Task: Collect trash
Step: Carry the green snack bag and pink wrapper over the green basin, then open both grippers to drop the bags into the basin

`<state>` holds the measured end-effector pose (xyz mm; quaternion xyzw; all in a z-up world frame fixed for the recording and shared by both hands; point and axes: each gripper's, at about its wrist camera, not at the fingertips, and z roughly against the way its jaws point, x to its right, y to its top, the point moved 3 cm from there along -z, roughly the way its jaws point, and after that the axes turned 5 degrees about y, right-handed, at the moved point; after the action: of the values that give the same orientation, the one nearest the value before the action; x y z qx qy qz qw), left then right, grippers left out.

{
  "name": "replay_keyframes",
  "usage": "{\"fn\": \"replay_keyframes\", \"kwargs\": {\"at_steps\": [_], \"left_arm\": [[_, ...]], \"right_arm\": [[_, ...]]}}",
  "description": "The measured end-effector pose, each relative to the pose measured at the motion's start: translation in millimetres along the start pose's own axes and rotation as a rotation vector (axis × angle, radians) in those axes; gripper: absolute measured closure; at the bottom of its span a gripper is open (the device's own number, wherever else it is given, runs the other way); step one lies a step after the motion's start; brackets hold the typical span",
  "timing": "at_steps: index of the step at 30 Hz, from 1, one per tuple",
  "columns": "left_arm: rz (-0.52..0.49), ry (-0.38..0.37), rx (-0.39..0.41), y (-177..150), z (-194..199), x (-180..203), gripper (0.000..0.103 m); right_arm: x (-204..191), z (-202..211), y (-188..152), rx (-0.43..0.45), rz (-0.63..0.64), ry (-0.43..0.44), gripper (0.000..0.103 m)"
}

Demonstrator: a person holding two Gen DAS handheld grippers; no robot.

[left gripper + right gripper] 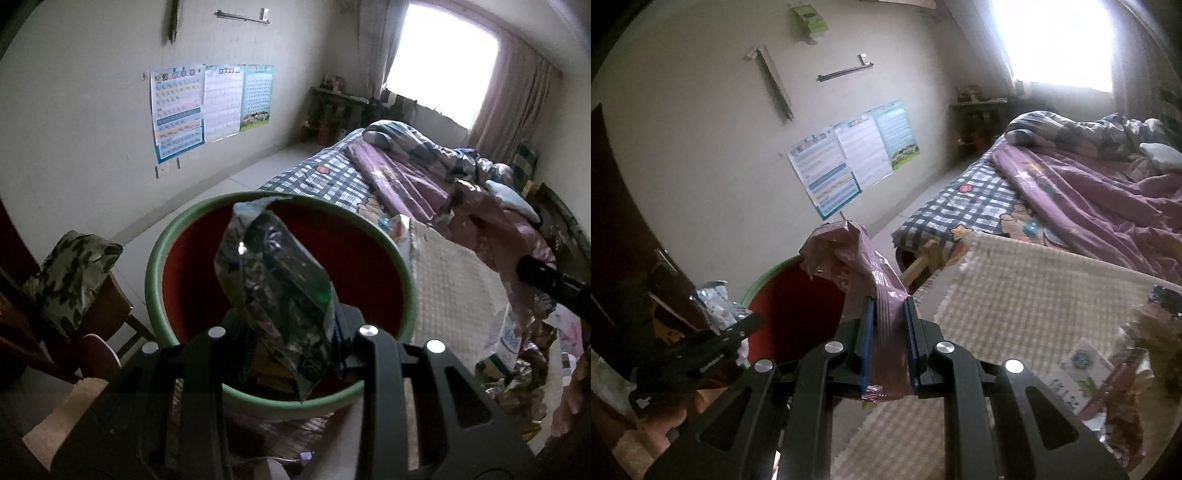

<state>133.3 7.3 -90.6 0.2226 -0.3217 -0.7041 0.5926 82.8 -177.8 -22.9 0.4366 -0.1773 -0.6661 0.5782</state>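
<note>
- Chair (pixel 79 280) at far left of the left wrist view, a camouflage-print cushion on its seat, just beside the bin.
- One bin (pixel 173 258), green-rimmed with a red inside, stands on the floor off the near corner of the bed (pixel 332 177); it is the only collecting vessel in view, so both loads are presumably headed there.
- The left gripper (pixel 295 343) has its fingers clenched on one silvery, dark-printed snack wrapper (pixel 273 280). The wrapper sticks up and forward over the bin's mouth, held by its lower end, probably so it can drop straight in once let go.
- Three posters (pixel 210 107) hang side by side on the far wall.
- The right gripper (pixel 889 343) has its fingers (pixel 867 343) pinching one crumpled pink wrapper (pixel 857 258), gripped low on its pleated part so the loose top flops forward. In the right wrist view it sits to the right of the bin, over the edge of the pale woven mat (pixel 1034 295), not yet above the opening.
- So two pieces of trash are in hand, one per gripper.
- More litter (pixel 1082 369) lies at the right on the mat: several wrappers and packets, too jumbled and blurred to count.
</note>
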Motion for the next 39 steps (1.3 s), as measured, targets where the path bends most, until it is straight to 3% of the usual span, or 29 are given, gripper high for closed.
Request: {"fn": "replay_keyframes", "kwargs": {"at_steps": [16, 39], "left_arm": [[-0.024, 0.023, -0.071, -1, -27, -16, 0.072], [-0.037, 0.034, -0.11, 4, -41, -11, 0.072]], "right_arm": [[-32, -54, -4, -0.075, 0.039, 0.057, 0.087], [-40, -82, -11, -0.125, 0.049, 0.083, 0.087]]}}
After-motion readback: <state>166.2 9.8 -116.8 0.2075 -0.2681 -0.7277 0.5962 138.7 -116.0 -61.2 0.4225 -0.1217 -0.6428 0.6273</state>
